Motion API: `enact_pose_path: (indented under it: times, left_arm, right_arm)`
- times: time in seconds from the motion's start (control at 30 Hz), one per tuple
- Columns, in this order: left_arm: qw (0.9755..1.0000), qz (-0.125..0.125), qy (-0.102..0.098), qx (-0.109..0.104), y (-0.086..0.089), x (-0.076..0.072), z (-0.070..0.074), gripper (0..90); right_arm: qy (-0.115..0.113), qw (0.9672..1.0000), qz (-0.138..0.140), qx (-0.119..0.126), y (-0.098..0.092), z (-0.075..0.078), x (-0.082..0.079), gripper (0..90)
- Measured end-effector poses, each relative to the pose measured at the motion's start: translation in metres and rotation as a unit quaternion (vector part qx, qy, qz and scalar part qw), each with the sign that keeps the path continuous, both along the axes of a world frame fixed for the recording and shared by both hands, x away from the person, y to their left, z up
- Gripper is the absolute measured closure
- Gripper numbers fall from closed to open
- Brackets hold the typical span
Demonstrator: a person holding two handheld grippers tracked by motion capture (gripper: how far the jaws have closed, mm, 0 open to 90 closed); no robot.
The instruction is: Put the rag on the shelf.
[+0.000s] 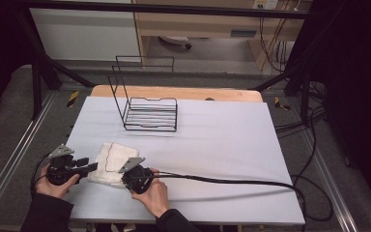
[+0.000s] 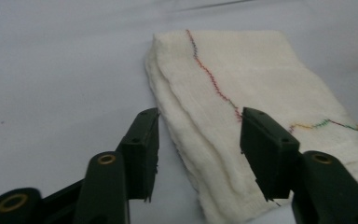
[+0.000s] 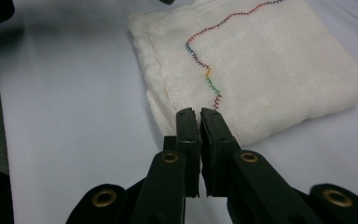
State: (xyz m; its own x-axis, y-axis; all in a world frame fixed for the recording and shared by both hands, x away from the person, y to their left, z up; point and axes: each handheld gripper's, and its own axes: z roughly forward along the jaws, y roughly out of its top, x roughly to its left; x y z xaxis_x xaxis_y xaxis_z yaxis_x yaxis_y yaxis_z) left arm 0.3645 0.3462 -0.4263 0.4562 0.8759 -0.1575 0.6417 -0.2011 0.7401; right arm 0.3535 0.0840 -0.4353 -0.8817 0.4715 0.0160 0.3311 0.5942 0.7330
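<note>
A folded white cloth (image 1: 115, 155) with a wavy multicolour stitch line lies on the pale table cover near the front left. My left gripper (image 1: 88, 166) sits at its left side. In the left gripper view this gripper (image 2: 198, 151) is open, and the cloth's (image 2: 242, 74) near corner lies between the jaws without either pad pressing on it. My right gripper (image 1: 126, 177) rests at the cloth's front edge. Its jaws are shut (image 3: 198, 116), tips over the folded cloth's (image 3: 270, 70) edge; I see no fabric between them.
A black wire rack (image 1: 149, 114) stands upright at the back of the table cover (image 1: 212, 145), well beyond the cloth. A thick black cable (image 1: 232, 181) trails right from my right gripper across the front. A wooden table edge (image 1: 174, 92) shows at the far side.
</note>
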Motion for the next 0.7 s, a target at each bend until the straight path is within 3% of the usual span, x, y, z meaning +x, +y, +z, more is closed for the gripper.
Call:
enact_pose_path:
  times: [0.17,0.37,0.6,0.7]
  left_arm:
    - [0.9998,0.002,-0.017,0.007,-0.003,0.007,0.004,35.3]
    - [0.9997,-0.013,-0.014,0.015,-0.016,0.022,0.007,33.7]
    - [0.9986,-0.042,-0.001,0.034,-0.035,0.049,-0.003,45.4]
    - [0.9975,-0.050,0.018,0.046,-0.035,0.053,-0.009,56.3]
  right_arm:
    - [0.006,0.9997,0.014,-0.018,-0.020,0.006,-0.002,87.0]
    - [0.007,0.9994,0.021,-0.025,-0.043,0.006,-0.001,86.7]
    - [0.009,0.9996,0.014,-0.025,-0.058,0.002,0.001,85.6]
    - [0.009,0.9998,0.007,-0.014,-0.059,0.003,-0.002,79.0]
